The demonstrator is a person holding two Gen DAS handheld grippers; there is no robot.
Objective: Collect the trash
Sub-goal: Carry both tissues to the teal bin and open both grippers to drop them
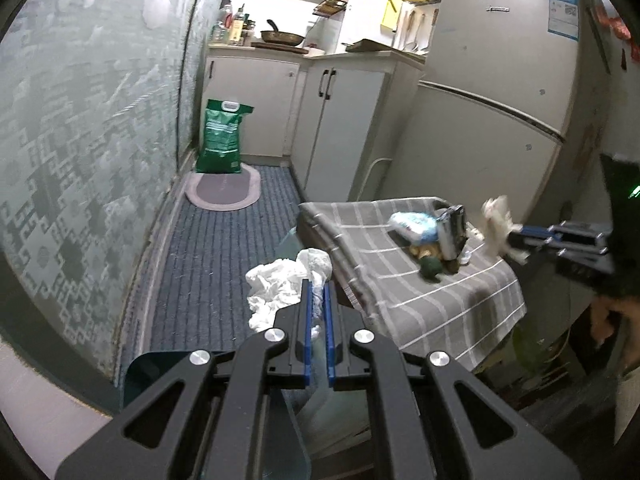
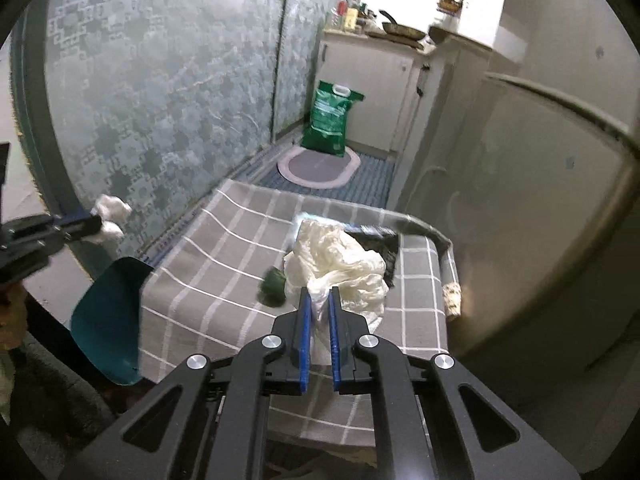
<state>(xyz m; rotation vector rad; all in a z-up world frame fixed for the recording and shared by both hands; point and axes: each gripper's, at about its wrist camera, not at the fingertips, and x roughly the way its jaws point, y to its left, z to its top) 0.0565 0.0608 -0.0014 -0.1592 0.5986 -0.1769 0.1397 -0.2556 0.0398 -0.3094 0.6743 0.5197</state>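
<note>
A small home kitchen: a white fridge [image 1: 500,80], pale cupboards [image 1: 336,120], a frying pan [image 1: 282,36] on the worktop [image 1: 280,49], and what looks like bottles [image 1: 234,26] beside it.

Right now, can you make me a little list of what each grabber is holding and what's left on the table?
left gripper: shut on a crumpled white tissue, off the table's edge
right gripper: shut on a cream plastic bag, above the table
table: grey checked cloth on top
left on table: blue-white packet, dark green lump, dark wrapper
floor: green sack by the cabinets
</note>
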